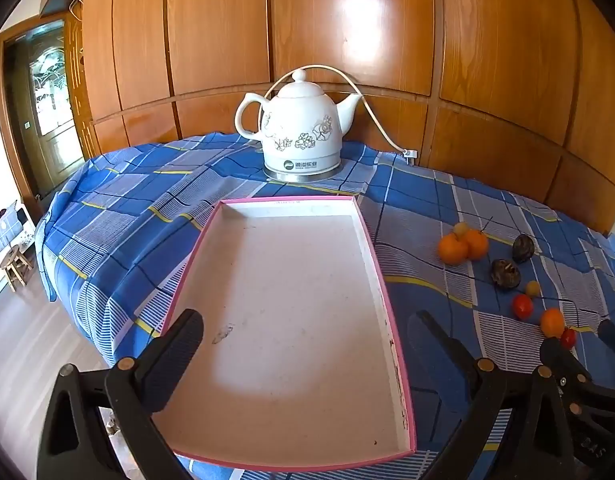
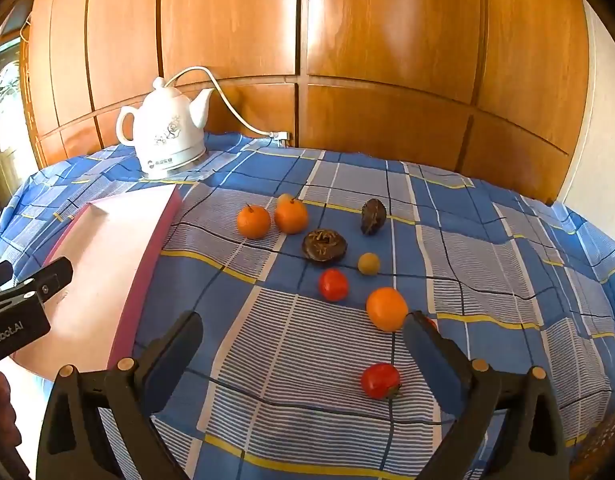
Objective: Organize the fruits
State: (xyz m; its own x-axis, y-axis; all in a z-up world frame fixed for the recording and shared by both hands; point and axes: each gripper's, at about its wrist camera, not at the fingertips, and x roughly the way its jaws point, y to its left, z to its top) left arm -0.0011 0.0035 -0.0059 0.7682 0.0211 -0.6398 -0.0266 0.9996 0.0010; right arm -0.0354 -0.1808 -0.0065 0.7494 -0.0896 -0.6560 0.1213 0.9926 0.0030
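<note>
both tools gape empty; fruits (image 2: 333, 284) lie beside the tray (image 1: 391, 320).

Wall panels (image 2: 387, 40) are glossy varnished wood. The kettle (image 1: 303, 128) looks like glazed ceramic on a shiny metal base. Checked cloth (image 2: 307, 340) is matt and creased. At its 9 o'clock, the tray (image 1: 291, 320) looks like matt, scuffed cardboard. Tomatoes (image 2: 379, 380) shine; oranges (image 2: 253, 222) look duller.

Your right claw's (image 2: 303, 338) finger (image 2: 427, 344) hides most of one red tomato (image 2: 431, 322); the small yellowish fruit (image 2: 284, 199) behind the far orange (image 2: 291, 216) is half covered.
</note>
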